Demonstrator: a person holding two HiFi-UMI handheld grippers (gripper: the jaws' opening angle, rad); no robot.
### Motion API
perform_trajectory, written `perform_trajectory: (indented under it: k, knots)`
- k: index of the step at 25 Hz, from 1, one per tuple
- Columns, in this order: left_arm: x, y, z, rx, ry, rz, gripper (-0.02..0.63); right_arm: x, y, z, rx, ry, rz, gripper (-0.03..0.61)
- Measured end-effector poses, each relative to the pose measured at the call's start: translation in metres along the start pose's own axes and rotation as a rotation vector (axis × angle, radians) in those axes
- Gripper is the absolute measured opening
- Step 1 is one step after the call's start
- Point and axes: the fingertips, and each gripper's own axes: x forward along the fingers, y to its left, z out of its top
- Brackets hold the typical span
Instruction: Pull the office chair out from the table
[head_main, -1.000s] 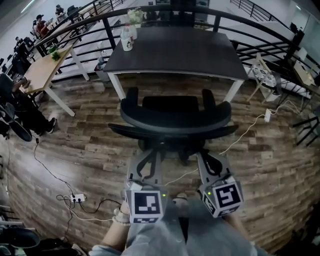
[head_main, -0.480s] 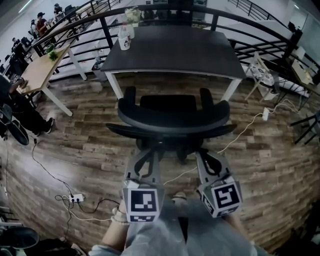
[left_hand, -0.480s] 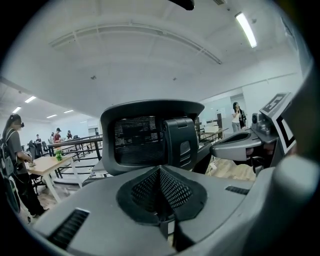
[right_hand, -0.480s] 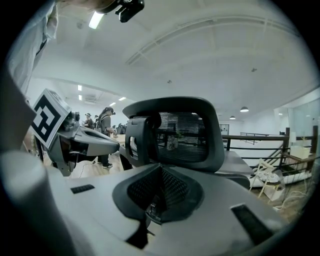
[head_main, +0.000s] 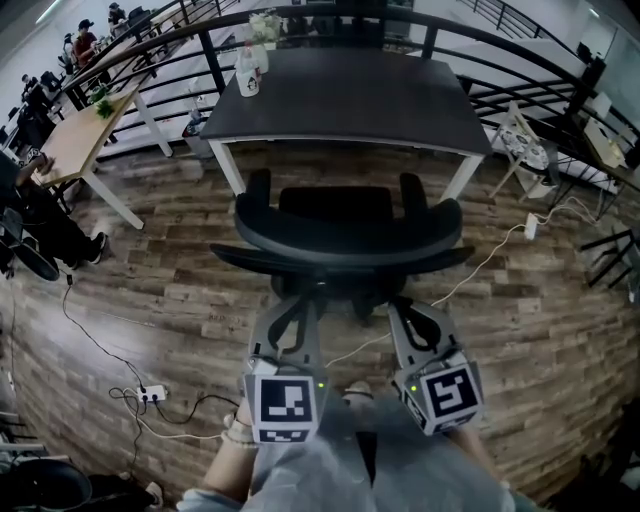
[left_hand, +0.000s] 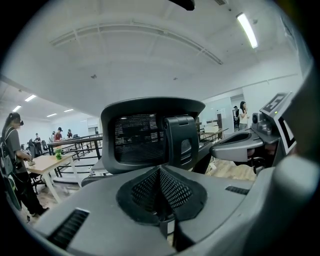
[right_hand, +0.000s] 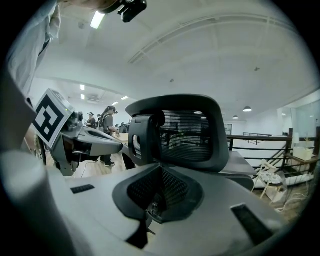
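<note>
One office chair (head_main: 350, 232) stands just ahead of both hand-held grippers (head_main: 298, 312) (head_main: 408, 310).

The way ahead is blocked by the office chair (head_main: 348, 235). A strip of wood floor (head_main: 560, 340) is left bare between it and the dark table (head_main: 350, 95). Room is left at both sides, but a power strip (head_main: 152, 395) is laid at the left and a white cable (head_main: 480, 268) at the right.

— What stands on the wood-plank floor (head_main: 160, 290)?
— The office chair (head_main: 345, 235), just in front of the dark table (head_main: 360, 100); a white cable (head_main: 492, 260) runs at its right; a power strip (head_main: 152, 395) with dark cords lies at the left.
— And on the table?
— A bottle (head_main: 246, 74) at its far left corner.
</note>
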Motion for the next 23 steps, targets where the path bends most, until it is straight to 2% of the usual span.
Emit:
perform_trajectory:
  k: [7, 19, 23]
  knots:
    - [0.0010, 0.0024, -0.0008, 0.022, -0.010, 0.000, 0.010, 0.0027, 0.0031, -0.0002, -0.006, 0.009, 0.009, 0.004]
    - [0.0005, 0.0027, -0.0014, 0.010, -0.020, 0.015, 0.009, 0.0020, 0.0036, -0.0033, -0.004, 0.013, 0.008, 0.005]
    - [0.0021, -0.0008, 0.0001, 0.034, -0.037, 0.015, 0.009, -0.0019, -0.0001, -0.0041, -0.005, 0.011, 0.009, 0.005]
